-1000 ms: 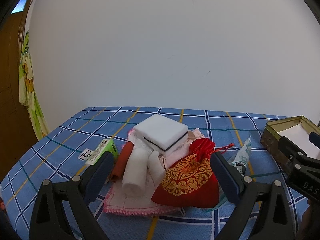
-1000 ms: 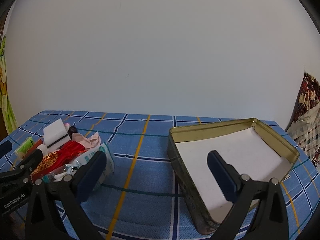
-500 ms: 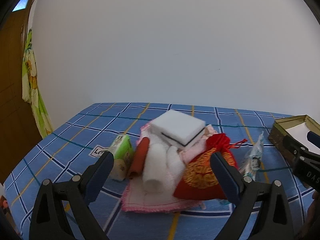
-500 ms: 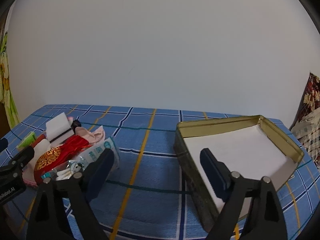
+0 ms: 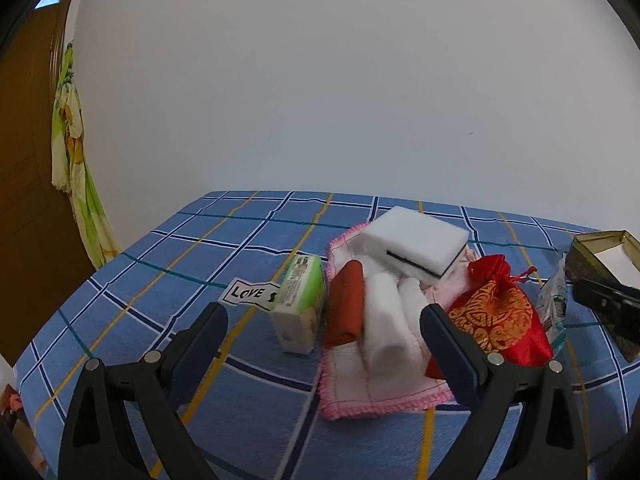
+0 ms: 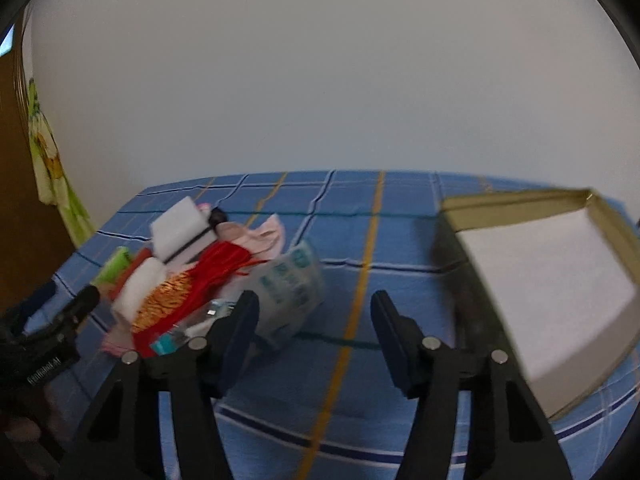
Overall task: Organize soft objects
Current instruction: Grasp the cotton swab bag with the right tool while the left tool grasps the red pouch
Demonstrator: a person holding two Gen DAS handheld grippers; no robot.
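Observation:
A pile of soft things lies on a pink-edged white cloth [image 5: 372,388]: a white sponge block [image 5: 416,242], white rolled towels [image 5: 384,328], an orange-red roll [image 5: 346,306] and a red and gold drawstring pouch [image 5: 500,320]. A green and white packet [image 5: 300,304] stands beside it. My left gripper [image 5: 324,330] is open and empty, just short of the pile. My right gripper [image 6: 314,322] is open and empty above the blue checked tablecloth, between a plastic tissue pack [image 6: 290,284] and the open gold tin [image 6: 560,280]. The pile also shows in the right wrist view [image 6: 180,280].
The blue checked tablecloth [image 5: 224,240] covers the table up to a white wall. A "LOVE" paper tag [image 5: 250,292] lies left of the packet. The tin's corner [image 5: 600,252] and the right gripper's body [image 5: 608,308] show at the right. A wooden door and hanging cloth [image 5: 76,184] are left.
My left gripper has swung left, so the pile sits more to the right in its view. My right gripper has swung left towards the pile and its jaws stand narrower than before.

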